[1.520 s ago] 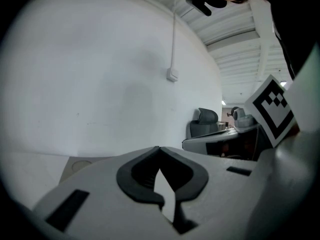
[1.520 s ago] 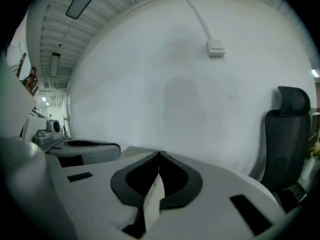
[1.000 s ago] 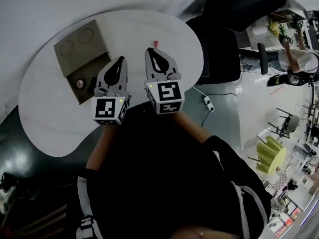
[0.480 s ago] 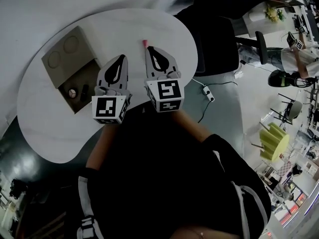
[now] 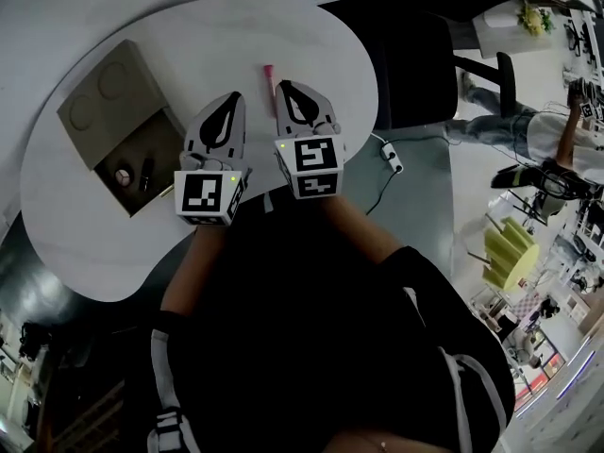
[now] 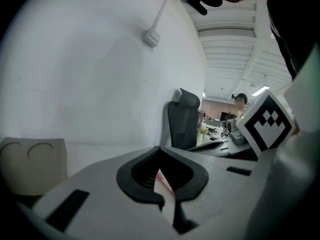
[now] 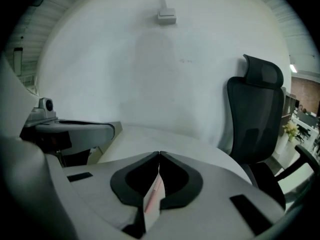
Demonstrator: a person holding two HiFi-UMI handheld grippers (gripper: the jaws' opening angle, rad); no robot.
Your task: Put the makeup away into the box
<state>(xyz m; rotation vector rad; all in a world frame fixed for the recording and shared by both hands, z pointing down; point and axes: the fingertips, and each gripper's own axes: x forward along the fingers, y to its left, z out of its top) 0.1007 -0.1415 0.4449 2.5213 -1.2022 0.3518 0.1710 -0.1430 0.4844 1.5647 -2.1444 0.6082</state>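
- The pink makeup stick [image 5: 270, 81] lies loose on the white counter [image 5: 311, 36], outside the box and held by nothing. Its pink cap points away from the person.
- The right tongs [image 5: 283, 85] are just beside the stick, tips pressed together and empty. In the right gripper view the stick shows on the counter through the hollow behind the closed tips [image 7: 159, 154].
- The left tongs [image 5: 236, 96] hang near the stick on its other side, also closed tip to tip and empty [image 6: 160, 148].
- The box [image 5: 162, 149] sits to the left with its lid [image 5: 102, 91] thrown back. A small round item [image 5: 121, 175] and a dark stick [image 5: 146, 172] already lie inside.
- The step in hand looks like the reach for the pink stick, probably by the right tongs. To do it well:
  - spread the tongs before going lower, since closed tips would only nudge it;
  - straddle it across its thin width, near mid-length;
  - bring the pads low to the counter and close gently, as a slim tube may roll or skid;
  - carry it level to the box's free floor.
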